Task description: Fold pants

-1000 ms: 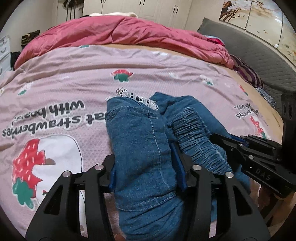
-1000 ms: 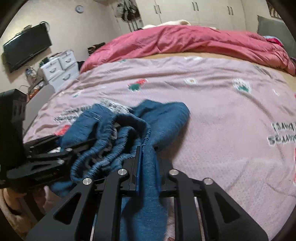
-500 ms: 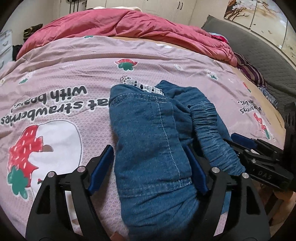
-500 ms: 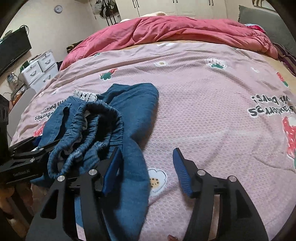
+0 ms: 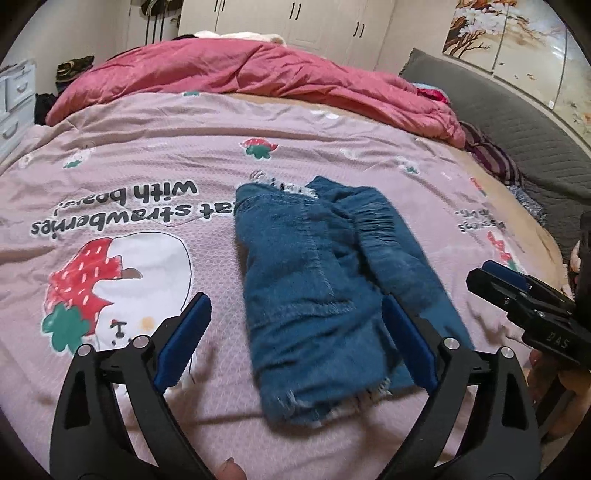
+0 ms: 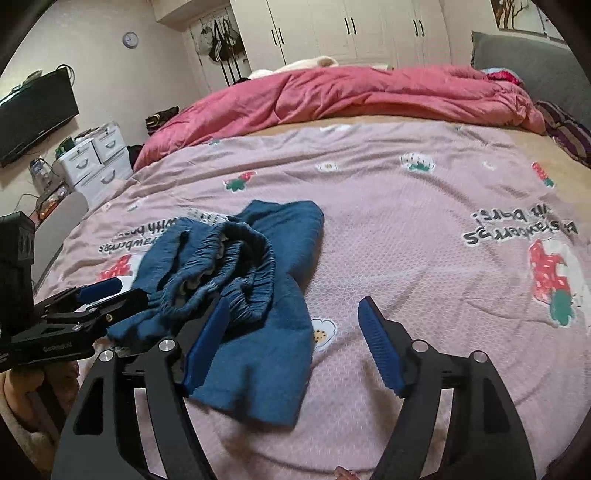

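Observation:
The blue denim pants [image 5: 325,288] lie folded in a bundle on the pink strawberry bedspread [image 5: 147,155], frayed hems toward me. In the right wrist view the pants [image 6: 251,295] show their elastic waistband on top. My left gripper [image 5: 295,332] is open and empty, its blue pads astride the pants' near end and above it. My right gripper [image 6: 291,332] is open and empty, its left pad over the pants' right edge. Each gripper shows in the other's view: the right gripper [image 5: 517,291] and the left gripper [image 6: 92,295].
A crumpled red duvet [image 5: 258,77] lies across the far side of the bed. A grey headboard [image 5: 517,122] is at the right. White drawers [image 6: 96,158] and a wall television [image 6: 33,114] stand to the left. White wardrobes [image 6: 351,29] line the back wall.
Both grippers opened and let go of the pants, then drew back toward me. The pants dropped from a held bundle to lie flat on the bedspread.

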Motion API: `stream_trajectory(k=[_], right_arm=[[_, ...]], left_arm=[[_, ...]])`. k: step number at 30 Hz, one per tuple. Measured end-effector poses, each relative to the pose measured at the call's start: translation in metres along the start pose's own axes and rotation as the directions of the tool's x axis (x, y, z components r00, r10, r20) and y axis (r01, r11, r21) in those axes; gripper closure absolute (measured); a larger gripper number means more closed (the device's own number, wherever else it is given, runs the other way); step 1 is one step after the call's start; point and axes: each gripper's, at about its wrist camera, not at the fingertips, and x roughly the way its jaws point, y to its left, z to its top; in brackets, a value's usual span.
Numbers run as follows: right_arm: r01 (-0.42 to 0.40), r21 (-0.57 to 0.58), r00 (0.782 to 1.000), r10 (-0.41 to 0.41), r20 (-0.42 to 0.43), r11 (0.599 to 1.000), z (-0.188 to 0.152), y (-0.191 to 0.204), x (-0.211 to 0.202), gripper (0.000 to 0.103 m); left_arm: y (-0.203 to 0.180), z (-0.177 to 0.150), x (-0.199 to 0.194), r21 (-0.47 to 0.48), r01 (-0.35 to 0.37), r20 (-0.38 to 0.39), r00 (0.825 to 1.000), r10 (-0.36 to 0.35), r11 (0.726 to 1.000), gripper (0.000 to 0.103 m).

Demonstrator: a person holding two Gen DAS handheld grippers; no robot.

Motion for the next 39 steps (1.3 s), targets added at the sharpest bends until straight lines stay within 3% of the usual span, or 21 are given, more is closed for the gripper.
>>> stream_trajectory(k=[3,4,5,6,16,26,31,39], right_arm=[[0.004,-0.009,1.0,-0.004,0.02,1.0,-0.002,0.004,-0.012,0.029],[0.005,-0.016,1.0,-0.005,0.025,1.0,-0.003,0.006,-0.016,0.025],[0.007,-0.021,0.999,-0.007,0.032,1.0,-0.004,0.008,-0.019,0.013],[0.01,-0.022,0.999,-0.009,0.043,1.0,-0.005,0.009,-0.023,0.012],[0.01,-0.081,0.996,-0.003,0.085,0.997,-0.034,0.028,-0.05,0.006],[0.038,-0.13,0.994,-0.024,0.111,0.991,-0.065,0.037,-0.064,0.006],[0.033,-0.125,0.992,-0.018,0.124,0.992,-0.077,0.036,-0.067,0.006],[0.04,-0.104,0.998,-0.035,0.052,0.994,-0.097,0.031,-0.05,0.006]], left_arm=[[-0.004,-0.005,-0.012,0.007,-0.004,0.017,1.0,0.004,1.0,0.012],[-0.004,-0.007,-0.015,0.008,-0.007,0.022,1.0,0.007,1.0,0.011],[-0.005,-0.009,-0.019,0.007,-0.01,0.027,1.0,0.01,1.0,0.011],[-0.005,-0.011,-0.023,0.004,-0.01,0.032,0.999,0.01,1.0,0.01],[-0.011,-0.043,-0.056,-0.02,-0.011,0.066,0.998,0.012,1.0,0.01],[-0.016,-0.075,-0.056,-0.038,-0.015,0.034,0.999,0.016,0.999,0.01],[-0.019,-0.088,-0.058,-0.044,-0.015,0.057,0.998,0.018,0.999,0.01],[-0.017,-0.1,-0.047,-0.05,-0.018,0.011,1.0,0.018,0.999,0.009]])
